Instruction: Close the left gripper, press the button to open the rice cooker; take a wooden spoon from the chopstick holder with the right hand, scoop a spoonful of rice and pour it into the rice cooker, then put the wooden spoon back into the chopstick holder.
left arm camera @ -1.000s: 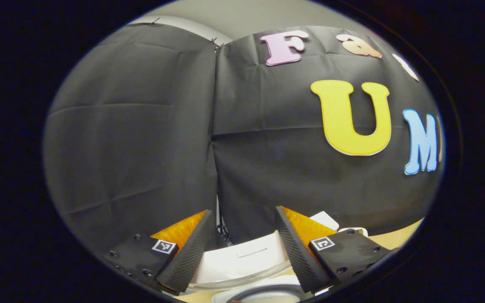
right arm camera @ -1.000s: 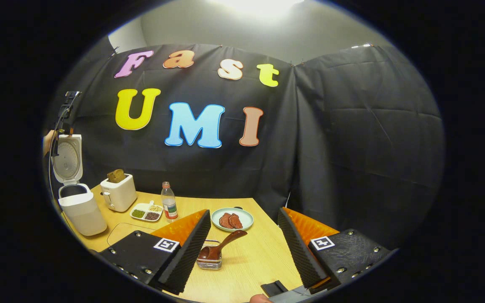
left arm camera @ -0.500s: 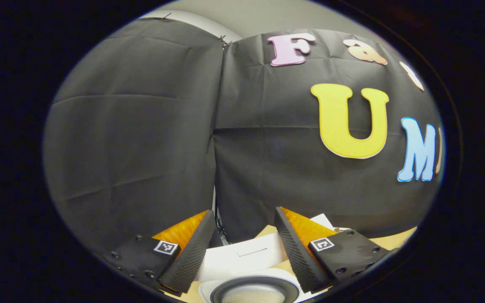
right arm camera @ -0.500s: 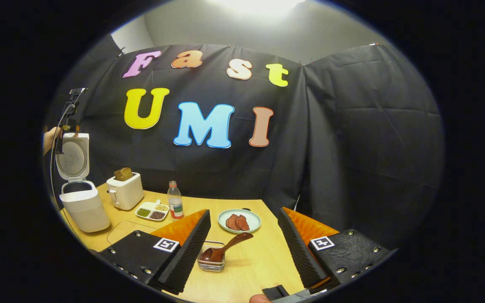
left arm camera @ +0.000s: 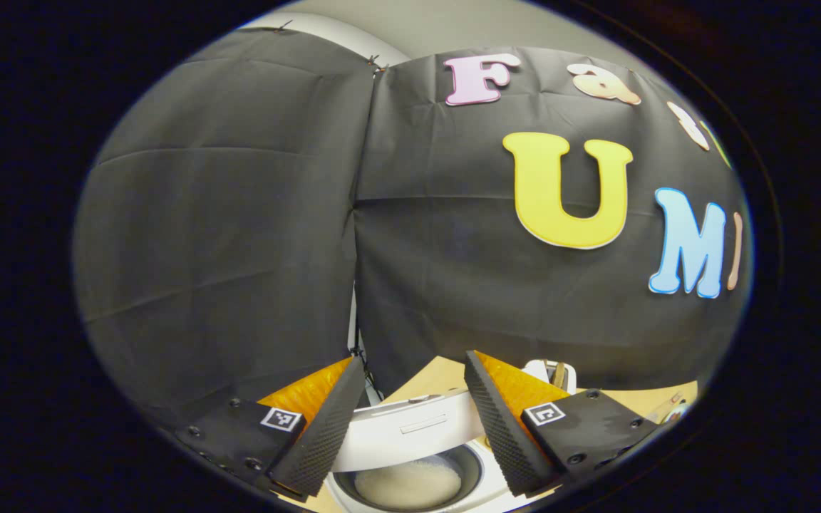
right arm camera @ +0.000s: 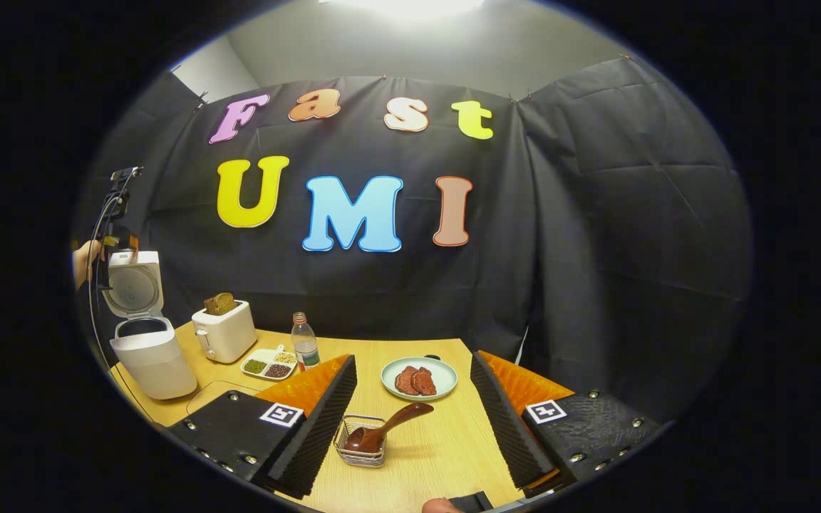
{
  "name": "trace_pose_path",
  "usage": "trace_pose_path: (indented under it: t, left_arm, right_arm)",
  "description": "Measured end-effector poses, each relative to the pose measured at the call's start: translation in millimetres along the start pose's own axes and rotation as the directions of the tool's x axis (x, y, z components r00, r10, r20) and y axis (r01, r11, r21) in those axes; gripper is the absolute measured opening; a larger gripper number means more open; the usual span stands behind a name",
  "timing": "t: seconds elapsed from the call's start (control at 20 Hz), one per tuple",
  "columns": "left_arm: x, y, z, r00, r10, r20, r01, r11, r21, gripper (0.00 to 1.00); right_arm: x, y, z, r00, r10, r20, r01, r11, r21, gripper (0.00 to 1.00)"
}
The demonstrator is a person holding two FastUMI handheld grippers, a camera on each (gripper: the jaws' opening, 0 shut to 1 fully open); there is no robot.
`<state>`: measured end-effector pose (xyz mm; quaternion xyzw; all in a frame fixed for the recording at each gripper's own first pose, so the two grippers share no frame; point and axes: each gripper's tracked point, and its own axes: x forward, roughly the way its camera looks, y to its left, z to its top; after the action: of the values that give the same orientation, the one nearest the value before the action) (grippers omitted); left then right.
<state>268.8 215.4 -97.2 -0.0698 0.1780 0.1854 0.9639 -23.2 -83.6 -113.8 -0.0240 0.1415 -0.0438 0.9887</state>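
The left gripper (left arm camera: 414, 420) hangs open above the open rice cooker (left arm camera: 417, 456), rice in its pot; the right gripper (right arm camera: 414, 420), open, points at the wooden spoon (right arm camera: 382, 427) in the chopstick holder (right arm camera: 360, 445) on the table (right arm camera: 446, 456).

Toaster (right arm camera: 225, 330); bottle (right arm camera: 304, 341); meat plate (right arm camera: 419, 378); table (right arm camera: 446, 442)
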Motion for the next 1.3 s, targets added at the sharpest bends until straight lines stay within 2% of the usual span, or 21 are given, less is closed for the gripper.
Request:
trace_pose_path:
  t: [0.1,0.25,0.75,1.05,1.3]
  left_arm:
    - [-9,-6,-12,1.0,-0.003,-0.016,0.003,1.0,-0.003,0.96]
    - [-17,-13,-35,0.999,-0.005,-0.053,0.006,1.0,0.004,0.98]
    - [-35,-34,-123,0.982,-0.035,-0.188,0.037,0.999,0.008,0.97]
    - [-34,-37,-158,0.968,-0.046,-0.248,0.053,0.998,0.019,0.98]
    - [-35,-35,-175,0.956,-0.049,-0.29,0.074,0.994,0.078,0.98]
  right_arm:
    - [4,-1,-1,1.0,0.018,-0.004,-0.018,1.0,0.008,0.98]
    - [8,0,-3,0.999,0.04,-0.008,-0.04,0.999,0.013,0.98]
    - [16,-4,-10,0.997,0.07,-0.018,-0.07,0.997,0.017,0.98]
    - [17,0,-15,0.997,0.077,-0.026,-0.077,0.997,0.011,0.98]
    - [20,4,-23,0.996,0.081,-0.045,-0.08,0.996,0.024,0.98]
